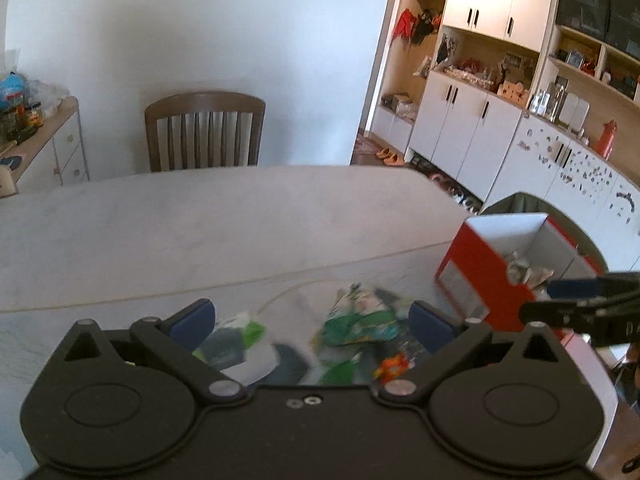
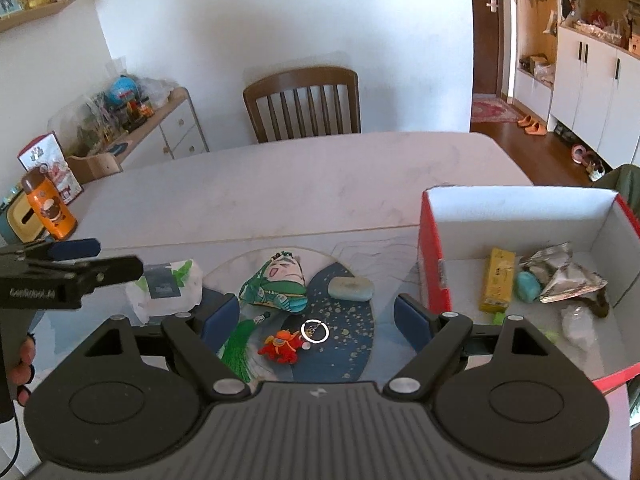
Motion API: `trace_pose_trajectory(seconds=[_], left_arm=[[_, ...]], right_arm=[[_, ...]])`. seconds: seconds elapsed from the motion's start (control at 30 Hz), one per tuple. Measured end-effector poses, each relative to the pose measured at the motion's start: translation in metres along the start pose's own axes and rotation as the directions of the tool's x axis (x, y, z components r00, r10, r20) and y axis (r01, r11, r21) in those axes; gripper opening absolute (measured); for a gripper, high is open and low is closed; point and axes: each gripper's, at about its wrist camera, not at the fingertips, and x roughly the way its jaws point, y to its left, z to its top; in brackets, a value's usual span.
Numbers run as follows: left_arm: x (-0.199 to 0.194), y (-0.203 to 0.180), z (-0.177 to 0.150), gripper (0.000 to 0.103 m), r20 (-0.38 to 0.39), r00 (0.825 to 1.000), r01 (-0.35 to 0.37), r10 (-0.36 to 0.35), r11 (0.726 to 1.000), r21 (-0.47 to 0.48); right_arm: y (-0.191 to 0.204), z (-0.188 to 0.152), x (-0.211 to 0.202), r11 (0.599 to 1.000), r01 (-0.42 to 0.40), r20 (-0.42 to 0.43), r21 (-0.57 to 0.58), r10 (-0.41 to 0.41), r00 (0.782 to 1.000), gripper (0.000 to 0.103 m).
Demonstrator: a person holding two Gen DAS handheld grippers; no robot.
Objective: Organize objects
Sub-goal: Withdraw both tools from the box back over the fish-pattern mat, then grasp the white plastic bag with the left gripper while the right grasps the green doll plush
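Hovering my right gripper (image 2: 316, 316), jaws wide and empty, over the red crab keychain (image 2: 282, 346) on the blue mat (image 2: 352, 320). I'd drop straight down and pinch the body, not the ring, then go for the red box (image 2: 430, 248). My left gripper (image 1: 312, 320) is spread empty too; its view's blurry, the right shows the box contents.
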Motion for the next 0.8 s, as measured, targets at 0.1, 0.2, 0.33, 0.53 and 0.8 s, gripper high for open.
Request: trace_pose_trajectory(seconds=[0.1,0.2,0.33,0.53,0.8], left_arm=[[0.007,0.018,-0.006,0.103,-0.029,1.000,0.000,-0.001,1.000,-0.029],[0.015,0.031,-0.013,0.103,-0.042,0.998,-0.052,0.051,0.998,-0.030],[0.030,0.046,-0.020,0.103,-0.049,0.995,-0.093,0.091,0.995,-0.043],[0.056,0.061,-0.025,0.102,-0.095,0.991,-0.103,0.098,0.993,-0.051],[0.084,0.078,-0.029,0.102,-0.144,0.986,-0.083,0.080,0.997,-0.011]], right_arm=[[0.007,0.002,0.015,1.000,0.006,-0.016,-0.008,-0.006,1.000,0.085],[0.012,0.003,0.030,1.000,0.013,-0.031,-0.019,-0.013,0.999,0.085],[0.018,0.005,0.052,0.999,0.024,-0.055,-0.027,-0.026,0.998,0.085],[0.023,0.008,0.085,0.999,0.028,-0.099,-0.033,-0.031,0.995,0.085],[0.039,0.013,0.125,0.994,-0.006,-0.153,-0.106,-0.011,0.988,0.085]])
